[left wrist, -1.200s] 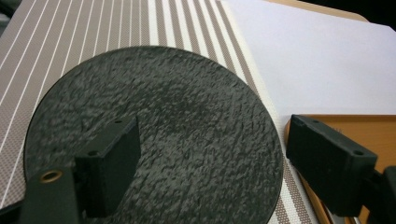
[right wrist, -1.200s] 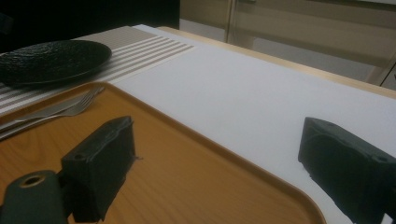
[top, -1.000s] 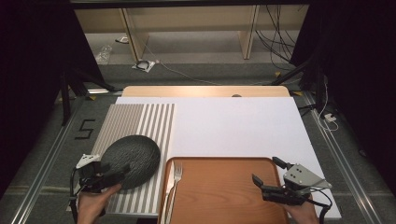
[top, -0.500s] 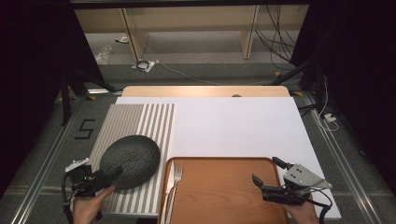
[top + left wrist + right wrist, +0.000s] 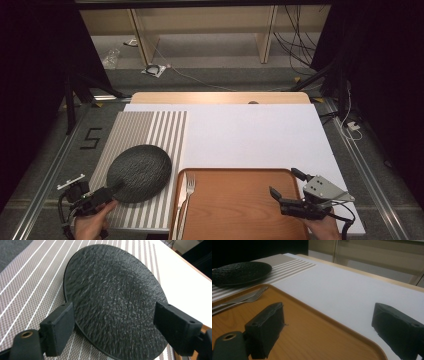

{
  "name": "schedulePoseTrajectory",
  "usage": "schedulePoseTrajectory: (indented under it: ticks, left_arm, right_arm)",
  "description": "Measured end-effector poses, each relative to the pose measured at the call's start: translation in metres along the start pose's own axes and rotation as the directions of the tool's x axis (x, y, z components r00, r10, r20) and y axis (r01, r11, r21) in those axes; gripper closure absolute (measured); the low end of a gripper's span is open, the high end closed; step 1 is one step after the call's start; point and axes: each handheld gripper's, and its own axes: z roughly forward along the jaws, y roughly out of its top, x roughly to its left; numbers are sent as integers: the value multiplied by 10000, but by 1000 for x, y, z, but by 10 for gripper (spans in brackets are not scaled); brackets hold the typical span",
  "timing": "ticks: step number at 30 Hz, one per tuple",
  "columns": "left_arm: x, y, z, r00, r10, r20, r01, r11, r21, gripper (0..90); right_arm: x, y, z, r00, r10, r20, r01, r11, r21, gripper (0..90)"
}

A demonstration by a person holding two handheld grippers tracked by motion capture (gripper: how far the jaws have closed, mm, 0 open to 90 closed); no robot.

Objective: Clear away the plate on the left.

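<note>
We have the left gripper point(image 5: 107, 194) at the near rim of the plate point(image 5: 139, 172) on the striped mat point(image 5: 150, 130), fingers wide and not yet gripping. Next we should close on the rim. Our right gripper point(image 5: 287, 186) hangs wide open over the tray point(image 5: 235, 200).

High view overhead facing forward, claw views low, close, sharing black plate point(image 5: 139, 172)
</note>
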Motion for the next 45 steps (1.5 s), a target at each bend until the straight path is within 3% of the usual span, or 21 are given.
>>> schedulePoseTrajectory:
  ticks: [6,10,11,13,14,15,16,17,18,19,20,22,25,26,27,30,31,34,36,40,45]
  left_arm:
    - [7,-6,-3,9965,-823,121,822,9966,76,174]
    - [18,-10,-5,9738,-2231,429,2228,9748,123,175]
    - [18,-10,-5,9738,-2231,429,2228,9748,123,175]
    - [23,-12,-5,9565,-2840,671,2831,9588,227,175]
    - [26,-14,-5,9398,-3304,877,3288,9438,318,176]
    - [26,-14,-5,9398,-3304,877,3288,9438,318,177]
    - [28,-16,-2,9249,-3667,1000,3636,9303,487,178]
    - [29,-16,-1,9167,-3837,1119,3790,9234,613,181]
    - [29,-16,-1,9167,-3837,1119,3790,9234,613,181]
    - [30,-19,0,9008,-4149,1277,4086,9097,735,183]
    - [30,-19,0,9008,-4149,1277,4086,9097,735,187]
    - [31,-21,2,8794,-4513,1518,4419,8923,924,191]
    - [31,-22,3,8670,-4710,1628,4595,8820,1043,195]
    - [31,-24,4,8521,-4945,1714,4822,8691,1099,198]
    - [31,-24,4,8521,-4945,1714,4822,8691,1099,202]
    - [31,-26,7,8322,-5243,1804,5079,8514,1313,207]
    - [30,-28,7,8204,-5397,1888,5217,8417,1391,212]
    - [30,-30,8,8115,-5532,1882,5347,8329,1426,218]
    - [29,-32,10,7950,-5752,1927,5551,8179,1510,222]
    - [26,-34,12,7928,-5773,1953,5580,8164,1486,248]
    - [23,-39,16,7668,-6117,1944,5921,7911,1536,289]
  right_arm:
    - [0,0,1,10000,-18,-13,18,10000,29,119]
    - [1,0,1,10000,-14,-10,14,10000,25,119]
    - [1,0,1,10000,-5,-13,6,10000,26,118]
    - [1,0,1,10000,-17,-15,17,10000,33,119]
    - [1,0,1,10000,-29,-13,29,10000,38,119]
    - [1,0,1,10000,-28,-13,29,10000,37,119]
    - [1,0,1,10000,-27,-11,27,10000,37,118]
    - [1,0,2,10000,-20,-14,20,10000,13,119]
    - [1,0,1,10000,-27,-15,27,10000,53,119]
    - [1,0,2,10000,-20,-13,20,10000,35,119]
    - [1,0,2,10000,-20,-13,20,10000,35,119]
    - [1,0,1,10000,-36,-25,36,10000,32,118]
    - [1,0,1,10000,-26,-22,26,10000,52,119]
    - [1,0,1,10000,-57,-37,57,10000,61,119]
    - [1,0,1,10000,-57,-37,57,10000,61,119]
    - [1,0,1,10000,-42,-31,42,10000,11,119]
    - [1,0,1,10000,-37,-25,37,10000,40,119]
    - [1,1,0,10000,-36,-27,36,10000,-31,119]
    - [1,0,0,10000,-42,-16,42,10000,16,119]
    - [1,0,0,10000,-41,-32,41,10000,-16,119]
    - [0,0,1,10000,-36,-28,36,10000,20,119]
